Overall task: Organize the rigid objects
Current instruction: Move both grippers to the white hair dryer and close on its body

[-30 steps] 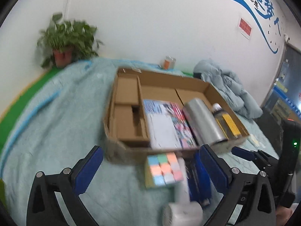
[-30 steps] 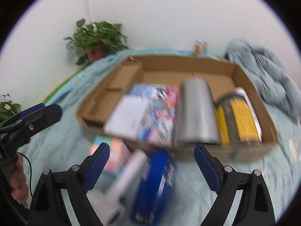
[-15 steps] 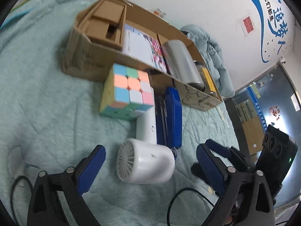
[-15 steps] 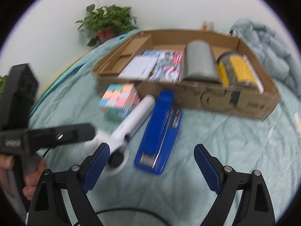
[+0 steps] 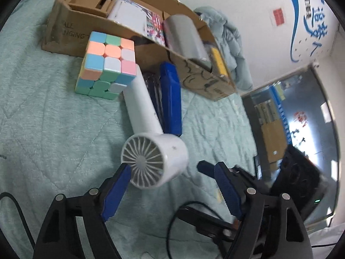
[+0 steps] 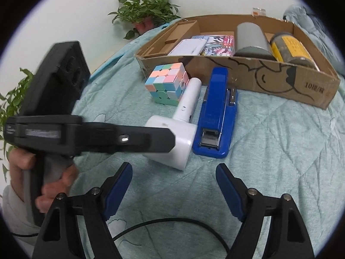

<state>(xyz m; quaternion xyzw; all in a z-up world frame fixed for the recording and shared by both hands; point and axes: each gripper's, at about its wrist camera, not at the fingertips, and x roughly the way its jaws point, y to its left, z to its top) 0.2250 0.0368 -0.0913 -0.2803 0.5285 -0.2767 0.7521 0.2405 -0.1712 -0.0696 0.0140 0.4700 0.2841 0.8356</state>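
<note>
White plastic, the handheld fan (image 5: 154, 151) lies on the pale green quilt (image 5: 43, 129), its grille facing the left gripper (image 5: 172, 185), whose blue pads flank the fan head without touching while the jaws close. Its handle runs back between a pastel puzzle cube (image 5: 106, 64) and a blue stapler (image 6: 217, 114), before the cardboard box (image 6: 280, 82). The right gripper (image 6: 173, 185) hovers over bare quilt, closing on nothing.

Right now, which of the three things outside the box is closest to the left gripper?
The white fan: its round head sits just ahead of the left gripper; cube and stapler lie farther back.
</note>
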